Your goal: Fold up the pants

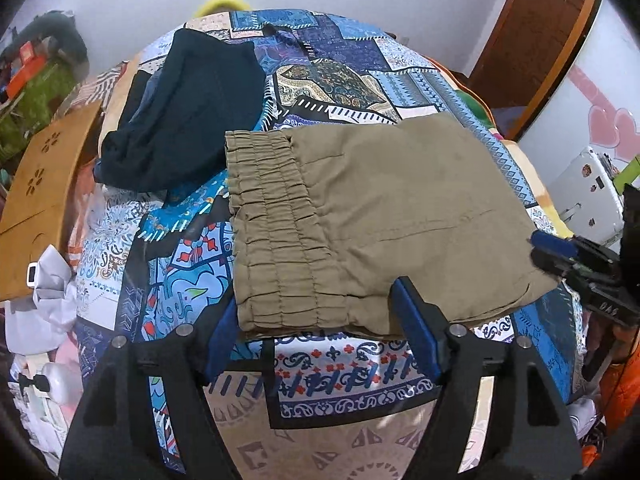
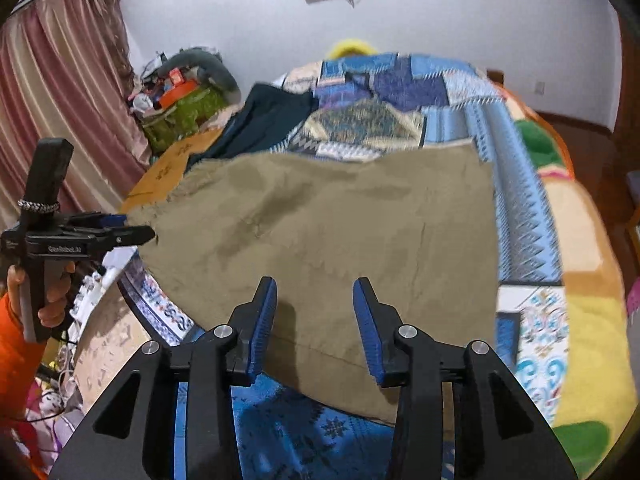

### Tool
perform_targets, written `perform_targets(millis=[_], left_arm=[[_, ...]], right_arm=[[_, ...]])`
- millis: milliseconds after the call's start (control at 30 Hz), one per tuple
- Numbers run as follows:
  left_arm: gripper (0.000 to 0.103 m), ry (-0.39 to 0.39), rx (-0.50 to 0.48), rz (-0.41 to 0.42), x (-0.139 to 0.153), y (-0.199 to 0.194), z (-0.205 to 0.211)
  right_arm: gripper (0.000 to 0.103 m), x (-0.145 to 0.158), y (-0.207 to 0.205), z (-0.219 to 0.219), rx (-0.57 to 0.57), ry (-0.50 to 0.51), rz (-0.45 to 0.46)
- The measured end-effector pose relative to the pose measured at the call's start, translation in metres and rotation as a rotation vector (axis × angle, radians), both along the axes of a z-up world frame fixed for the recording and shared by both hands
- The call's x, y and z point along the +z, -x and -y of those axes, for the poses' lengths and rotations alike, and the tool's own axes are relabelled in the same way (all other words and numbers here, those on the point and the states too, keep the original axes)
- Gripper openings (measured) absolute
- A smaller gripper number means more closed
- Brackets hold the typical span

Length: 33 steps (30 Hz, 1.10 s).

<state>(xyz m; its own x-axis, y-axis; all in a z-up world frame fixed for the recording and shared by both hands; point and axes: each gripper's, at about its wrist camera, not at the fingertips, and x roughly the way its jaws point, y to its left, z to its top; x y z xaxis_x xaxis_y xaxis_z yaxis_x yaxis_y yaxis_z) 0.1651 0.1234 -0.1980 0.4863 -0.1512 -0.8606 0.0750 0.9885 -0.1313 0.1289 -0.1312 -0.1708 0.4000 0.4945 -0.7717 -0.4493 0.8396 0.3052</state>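
Khaki pants [image 1: 380, 216] lie folded into a flat rectangle on the patterned bedspread [image 1: 328, 376], elastic waistband at the left. They also show in the right wrist view [image 2: 340, 240]. My left gripper [image 1: 316, 320] is open just above the near edge of the pants, at the waistband corner, holding nothing. My right gripper [image 2: 314, 304] is open over the near right edge of the pants, empty. It also shows at the right edge of the left wrist view [image 1: 560, 248]. The left gripper appears at the left in the right wrist view [image 2: 132, 232].
A dark navy garment [image 1: 188, 116] lies crumpled on the bed behind the pants to the left. A wooden board [image 1: 44, 196] and clutter stand left of the bed. A white sewing machine [image 1: 588, 200] stands at the right. A curtain [image 2: 60, 100] hangs at the left.
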Motion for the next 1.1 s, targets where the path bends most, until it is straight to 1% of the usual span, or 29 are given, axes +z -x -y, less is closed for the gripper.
perform_targets(millis=[33,67,100,133,300,367,400,467,533,633,700,767,833,933,1000,1100], left_arm=[[0.064,-0.018,0.005,0.013,0.001,0.001,0.001],[0.061,-0.031,0.01,0.025,0.003,0.002,0.001],[0.054,-0.038,0.014,0.034,0.005,0.002,0.001],[0.051,-0.037,0.018,0.043,0.007,0.003,-0.001],[0.047,-0.04,0.03,0.077,0.014,0.007,-0.007],[0.039,-0.07,0.035,0.082,0.014,0.01,-0.007],[0.04,-0.09,0.042,0.08,0.012,0.01,-0.007],[0.04,-0.06,0.041,0.07,0.005,0.012,-0.012],[0.041,-0.03,0.053,0.054,-0.001,0.012,-0.018],[0.042,-0.025,0.065,0.057,-0.005,0.013,-0.018],[0.043,-0.031,0.07,0.058,-0.007,0.013,-0.017],[0.046,-0.036,0.079,0.06,-0.009,0.014,-0.018],[0.048,-0.032,0.083,0.058,-0.009,0.015,-0.019],[0.051,-0.051,0.072,0.061,-0.006,0.015,-0.018],[0.054,-0.086,0.06,0.061,0.0,0.015,-0.016],[0.056,-0.105,0.057,0.076,0.01,0.015,-0.016]], right_arm=[[0.036,-0.005,-0.001,-0.002,0.008,0.009,-0.017],[0.036,-0.01,0.0,-0.005,0.016,0.02,-0.036],[0.036,-0.012,0.001,-0.006,0.02,0.023,-0.041],[0.036,-0.013,0.003,-0.006,0.02,0.022,-0.033],[0.036,-0.013,0.005,0.002,0.03,0.024,-0.043],[0.036,-0.014,0.007,0.007,0.026,0.039,-0.04],[0.036,-0.015,0.008,0.01,0.021,0.048,-0.039],[0.036,-0.016,0.009,0.018,0.009,0.057,-0.042],[0.034,-0.017,0.011,0.027,-0.005,0.067,-0.047],[0.034,-0.019,0.016,0.04,-0.027,0.129,-0.036],[0.034,-0.021,0.019,0.052,-0.047,0.126,-0.048],[0.038,-0.021,0.022,0.062,-0.066,0.106,-0.059],[0.037,-0.019,0.026,0.068,-0.085,0.107,-0.056],[0.037,-0.018,0.029,0.071,-0.099,0.132,-0.05],[0.039,-0.017,0.03,0.075,-0.105,0.163,-0.047],[0.04,-0.013,0.027,0.085,-0.124,0.143,-0.069]])
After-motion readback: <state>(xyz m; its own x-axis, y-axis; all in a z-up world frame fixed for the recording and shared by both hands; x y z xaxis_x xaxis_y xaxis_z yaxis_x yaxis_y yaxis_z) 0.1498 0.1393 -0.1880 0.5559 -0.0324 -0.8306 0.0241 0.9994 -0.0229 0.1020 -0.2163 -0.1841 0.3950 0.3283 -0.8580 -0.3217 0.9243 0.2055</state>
